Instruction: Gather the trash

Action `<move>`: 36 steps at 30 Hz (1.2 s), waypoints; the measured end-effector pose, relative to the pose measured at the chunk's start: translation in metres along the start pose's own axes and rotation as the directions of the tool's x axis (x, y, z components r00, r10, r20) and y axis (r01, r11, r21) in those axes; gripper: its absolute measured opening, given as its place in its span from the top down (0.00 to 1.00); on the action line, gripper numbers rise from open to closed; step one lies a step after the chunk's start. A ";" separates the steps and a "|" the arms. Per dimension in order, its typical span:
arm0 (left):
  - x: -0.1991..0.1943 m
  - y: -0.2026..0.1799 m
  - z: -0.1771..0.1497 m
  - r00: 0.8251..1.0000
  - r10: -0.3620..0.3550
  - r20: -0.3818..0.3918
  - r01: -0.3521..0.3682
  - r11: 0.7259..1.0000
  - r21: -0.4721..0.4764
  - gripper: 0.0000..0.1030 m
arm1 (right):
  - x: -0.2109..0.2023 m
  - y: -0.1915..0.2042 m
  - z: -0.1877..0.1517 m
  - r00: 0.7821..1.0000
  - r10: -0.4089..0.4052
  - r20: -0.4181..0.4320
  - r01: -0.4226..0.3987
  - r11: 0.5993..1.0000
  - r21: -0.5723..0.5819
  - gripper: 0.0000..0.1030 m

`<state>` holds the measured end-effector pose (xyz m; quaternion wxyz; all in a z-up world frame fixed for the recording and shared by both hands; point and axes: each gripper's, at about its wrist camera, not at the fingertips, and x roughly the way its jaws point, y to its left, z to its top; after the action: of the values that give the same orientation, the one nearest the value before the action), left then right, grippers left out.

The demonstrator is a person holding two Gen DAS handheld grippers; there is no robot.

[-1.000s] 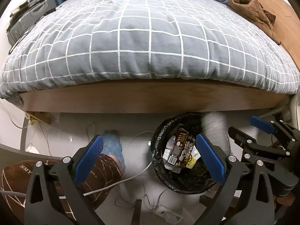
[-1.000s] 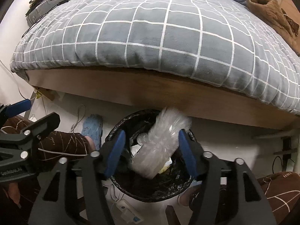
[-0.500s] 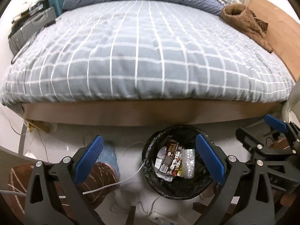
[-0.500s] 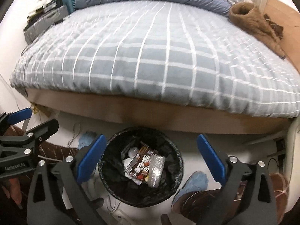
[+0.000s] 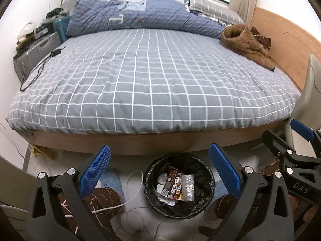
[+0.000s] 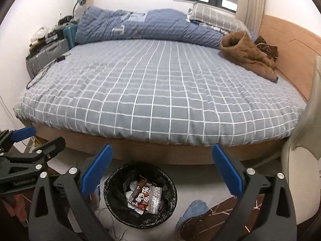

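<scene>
Hanging above the floor at the foot of the bed, the right gripper (image 6: pixel 160 170) stands with its blue pads as wide apart as they go, having just been opening, and nothing lies between them; the left gripper (image 5: pixel 159 171) is likewise spread wide and holds nothing. Below both, the trash bin (image 6: pixel 140 197) with its black liner sits on the pale floor just in front of the wooden bed frame (image 6: pixel 170 153); inside it lie a dark brown snack wrapper (image 6: pixel 140 197) with white lettering, a crumpled clear plastic bottle (image 6: pixel 154 199) touching the wrapper's right side, and some white scraps beneath them. In the left wrist view the same bin (image 5: pixel 178 184) shows between the two pads, the wrapper (image 5: pixel 172 186) and the bottle (image 5: pixel 188 186) side by side in it. A white cable (image 5: pixel 128 196) curls over the floor to the left of the bin; the person's blue slippers (image 6: pixel 193 208) and brown patterned trouser legs (image 6: pixel 218 214) stand on either side of it. The bed carries a grey checked sheet (image 6: pixel 160 92), a bunched blue duvet (image 6: pixel 140 28) at the far end, and a brown garment (image 6: pixel 246 52) near the wooden headboard (image 6: pixel 291 46); grey suitcases (image 6: pixel 48 54) stand against the left wall.
</scene>
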<state>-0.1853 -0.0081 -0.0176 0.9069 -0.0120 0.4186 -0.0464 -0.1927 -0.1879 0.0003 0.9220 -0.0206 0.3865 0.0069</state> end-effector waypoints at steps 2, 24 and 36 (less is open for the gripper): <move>-0.009 -0.003 0.000 1.000 -0.003 0.017 0.003 1.000 0.002 0.06 | -0.011 -0.002 0.000 1.000 0.001 0.013 -0.001 1.000 0.007 0.07; -0.022 -0.005 -0.003 1.000 -0.006 0.025 0.006 1.000 -0.006 0.06 | -0.025 -0.004 -0.002 1.000 0.008 0.013 -0.008 1.000 0.028 0.07; -0.020 -0.007 -0.002 1.000 -0.009 0.017 0.009 1.000 -0.005 0.06 | -0.025 -0.004 -0.002 1.000 0.008 0.013 -0.008 1.000 0.029 0.07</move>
<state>-0.2001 -0.0133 -0.0034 0.9103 -0.0163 0.4107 -0.0493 -0.2118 -0.1922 0.0167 0.9246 -0.0059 0.3808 0.0051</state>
